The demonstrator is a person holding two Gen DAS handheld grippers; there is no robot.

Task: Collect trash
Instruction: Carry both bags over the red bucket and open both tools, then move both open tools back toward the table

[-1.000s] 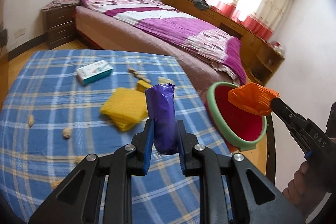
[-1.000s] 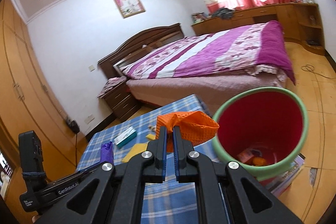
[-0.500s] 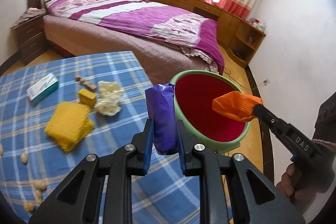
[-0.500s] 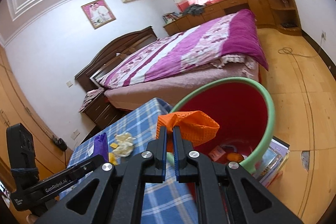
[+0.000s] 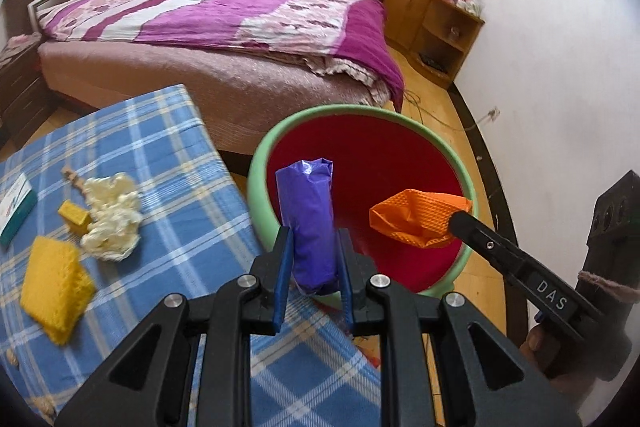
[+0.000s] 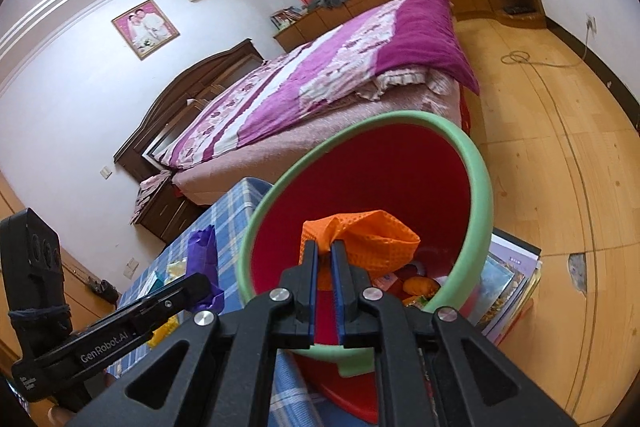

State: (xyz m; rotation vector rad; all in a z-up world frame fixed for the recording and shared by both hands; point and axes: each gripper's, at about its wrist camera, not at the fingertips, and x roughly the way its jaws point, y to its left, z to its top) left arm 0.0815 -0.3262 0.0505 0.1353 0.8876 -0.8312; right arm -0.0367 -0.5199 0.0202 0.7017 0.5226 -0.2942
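My left gripper is shut on a purple wrapper and holds it upright at the near rim of the red bin with a green rim. My right gripper is shut on an orange mesh cloth and holds it over the bin's mouth; the cloth also shows in the left wrist view. The bin holds some trash at its bottom. The left gripper with the purple wrapper shows at the left of the right wrist view.
The blue checked table carries a crumpled white tissue, a yellow sponge, a small yellow block and a white-green box. A bed stands behind. Books lie beside the bin on the wooden floor.
Both grippers have moved right from over the table towards the bin. The orange cloth is now over the bin's mouth and the purple wrapper is at its rim.
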